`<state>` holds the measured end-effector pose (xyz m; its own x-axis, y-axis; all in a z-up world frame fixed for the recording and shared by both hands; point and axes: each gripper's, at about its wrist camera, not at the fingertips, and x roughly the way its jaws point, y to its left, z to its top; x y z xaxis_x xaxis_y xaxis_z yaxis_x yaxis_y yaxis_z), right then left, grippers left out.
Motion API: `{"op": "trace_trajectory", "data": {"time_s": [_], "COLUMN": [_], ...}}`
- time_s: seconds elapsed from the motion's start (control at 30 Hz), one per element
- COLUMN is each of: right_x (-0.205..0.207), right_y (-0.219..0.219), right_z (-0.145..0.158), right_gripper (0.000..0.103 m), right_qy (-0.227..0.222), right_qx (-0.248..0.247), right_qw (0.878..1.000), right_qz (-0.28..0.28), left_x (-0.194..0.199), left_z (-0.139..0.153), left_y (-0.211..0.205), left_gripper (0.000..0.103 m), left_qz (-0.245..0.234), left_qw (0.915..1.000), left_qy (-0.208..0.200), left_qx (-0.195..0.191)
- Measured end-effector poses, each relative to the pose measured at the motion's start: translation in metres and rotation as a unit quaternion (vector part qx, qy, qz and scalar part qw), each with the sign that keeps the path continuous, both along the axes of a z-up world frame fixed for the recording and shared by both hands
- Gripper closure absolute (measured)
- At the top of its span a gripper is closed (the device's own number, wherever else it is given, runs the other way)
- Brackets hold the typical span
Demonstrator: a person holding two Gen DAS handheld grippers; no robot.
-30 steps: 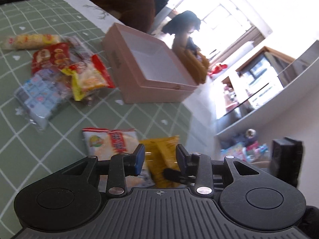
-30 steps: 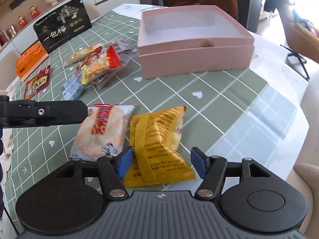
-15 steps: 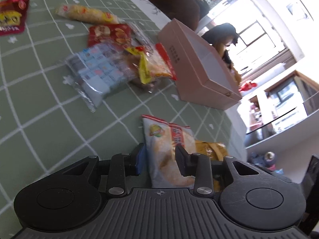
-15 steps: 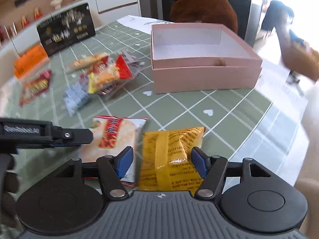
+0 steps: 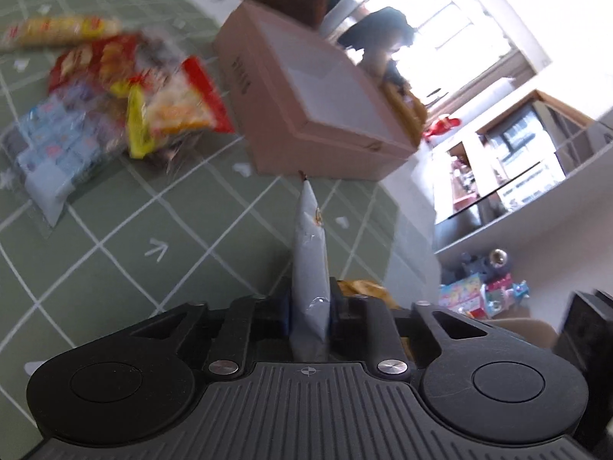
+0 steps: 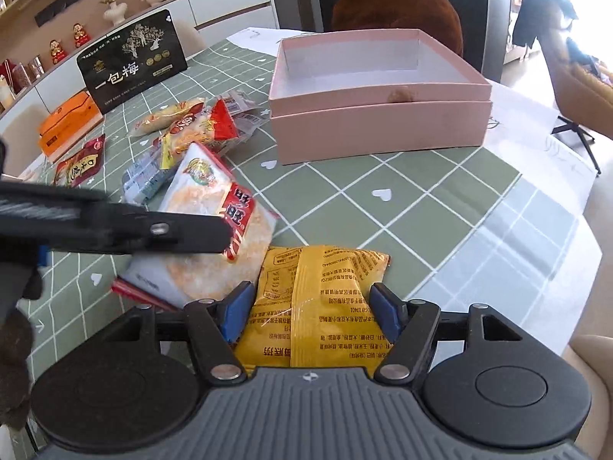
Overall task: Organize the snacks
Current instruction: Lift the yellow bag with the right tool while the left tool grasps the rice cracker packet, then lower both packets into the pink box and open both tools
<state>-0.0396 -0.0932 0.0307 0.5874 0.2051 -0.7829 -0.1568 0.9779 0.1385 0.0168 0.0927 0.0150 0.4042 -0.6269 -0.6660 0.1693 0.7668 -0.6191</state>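
My left gripper (image 5: 309,306) is shut on a white-and-red rice cracker packet (image 5: 308,264), which stands edge-on between its pads. The right wrist view shows the same packet (image 6: 214,207) tilted up off the green checked tablecloth, with the left gripper (image 6: 226,235) reaching in from the left. A yellow snack packet (image 6: 325,268) lies flat on the cloth between the fingers of my right gripper (image 6: 311,295), which is open around it. An open pink box (image 6: 379,130) with nothing inside stands behind, also seen as the pink box (image 5: 329,145).
A pile of snack packets (image 6: 199,134) lies left of the box, with a black gift box (image 6: 130,65), an orange box (image 6: 65,122) and a red packet (image 6: 80,161) further left. The table edge curves close on the right. A brown chair (image 6: 398,4) stands behind the box.
The left gripper shifted from the yellow packet to the rice cracker packet, closed on it and tipped it up. The right gripper stays over the yellow packet, slightly lower.
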Motion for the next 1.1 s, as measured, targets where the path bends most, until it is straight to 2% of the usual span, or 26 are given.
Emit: {"op": "trace_trajectory", "data": {"time_s": [0.1,0.17,0.3,0.33,0.4,0.47,0.57,0.67,0.77,0.83,0.9,0.97,1.1], "right_x": [-0.005,-0.007,-0.008,-0.008,-0.010,-0.013,-0.016,-0.002,0.032,0.063,0.096,0.125,0.166], "right_y": [-0.007,-0.012,-0.017,-0.016,-0.011,-0.009,-0.021,-0.036,-0.051,-0.061,-0.066,-0.071,-0.077], "right_z": [0.001,0.000,-0.004,-0.005,-0.002,0.006,0.046,0.108,0.159,0.174,0.169,0.151,0.104], "right_gripper": [0.032,0.027,0.027,0.028,0.037,0.041,0.041,0.041,0.041,0.041,0.041,0.041,0.041], "right_qy": [-0.006,-0.005,0.012,0.016,0.034,0.043,0.022,-0.044,-0.099,-0.118,-0.129,-0.114,-0.082], "right_qx": [0.000,0.000,0.006,0.003,-0.009,-0.025,-0.004,0.003,0.005,0.003,-0.021,-0.034,-0.018], "right_qw": [1.000,1.000,1.000,1.000,0.999,0.998,0.999,0.998,0.995,0.993,0.991,0.993,0.996], "right_qz": [-0.007,-0.013,-0.008,-0.004,0.014,0.032,0.040,0.043,0.024,0.013,0.006,-0.003,0.012], "left_x": [0.001,-0.007,-0.031,-0.037,-0.046,-0.051,-0.044,-0.018,0.026,0.062,0.098,0.127,0.170], "left_z": [-0.008,-0.003,0.013,0.019,0.033,0.056,0.106,0.155,0.177,0.170,0.144,0.111,0.063], "left_y": [0.001,0.000,0.005,0.006,0.011,0.015,0.018,0.017,0.010,0.000,-0.011,-0.020,-0.029], "left_gripper": [0.081,0.082,0.082,0.082,0.082,0.082,0.082,0.082,0.082,0.082,0.082,0.082,0.081], "left_qz": [0.011,0.009,0.002,0.006,0.015,0.019,0.017,0.025,0.036,0.039,0.046,0.056,0.086], "left_qw": [0.9997,0.9999,0.9999,0.9999,0.9997,0.9991,0.9940,0.9842,0.9801,0.9816,0.9863,0.9889,0.9904], "left_qy": [0.017,0.011,-0.003,-0.008,-0.017,-0.035,-0.097,-0.161,-0.176,-0.171,-0.141,-0.113,-0.086], "left_qx": [-0.014,-0.002,0.011,0.011,0.006,-0.012,-0.047,-0.068,-0.084,-0.075,-0.073,-0.078,-0.064]}}
